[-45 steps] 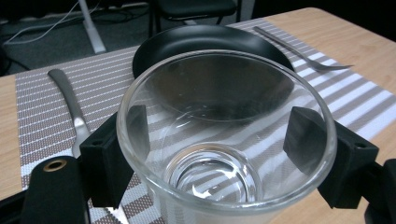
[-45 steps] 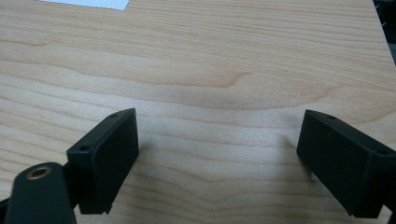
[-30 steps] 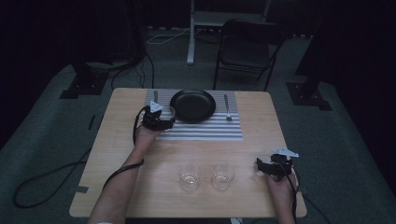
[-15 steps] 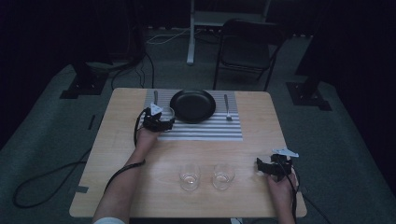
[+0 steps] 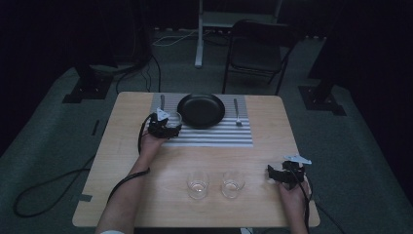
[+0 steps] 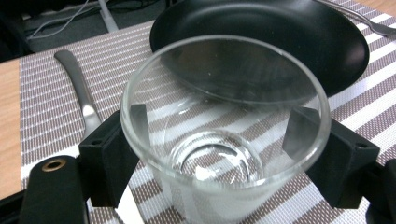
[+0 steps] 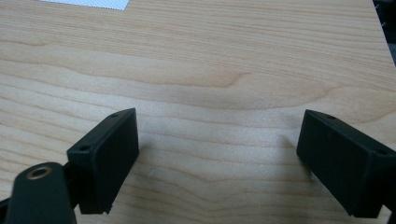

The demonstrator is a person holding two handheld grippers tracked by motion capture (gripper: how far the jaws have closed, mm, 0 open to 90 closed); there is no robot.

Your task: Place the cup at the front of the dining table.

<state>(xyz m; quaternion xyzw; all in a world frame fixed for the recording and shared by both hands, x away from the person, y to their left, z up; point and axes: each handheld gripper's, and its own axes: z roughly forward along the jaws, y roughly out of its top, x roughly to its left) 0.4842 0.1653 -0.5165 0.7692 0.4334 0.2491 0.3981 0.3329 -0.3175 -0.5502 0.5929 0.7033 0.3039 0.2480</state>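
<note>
Left claw closed on a glass; right claw gaping over bare wood.

The left gripper [image 6: 219, 154] held a clear glass [image 6: 224, 135] pinched between its jaws, seemingly resting on the striped mat [image 6: 42, 98] left of centre, just before the black plate [image 6: 280, 37] and beside a knife [image 6: 79, 88]. At lower right, the right gripper [image 7: 217, 161] stood wide apart, holding nothing, above the table [image 7: 210, 70].

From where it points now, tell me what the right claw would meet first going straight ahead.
Bare wooden tabletop lies ahead of the open right claw; the striped placemat's corner sits farther on, off to one side. Depth is uncertain.
</note>
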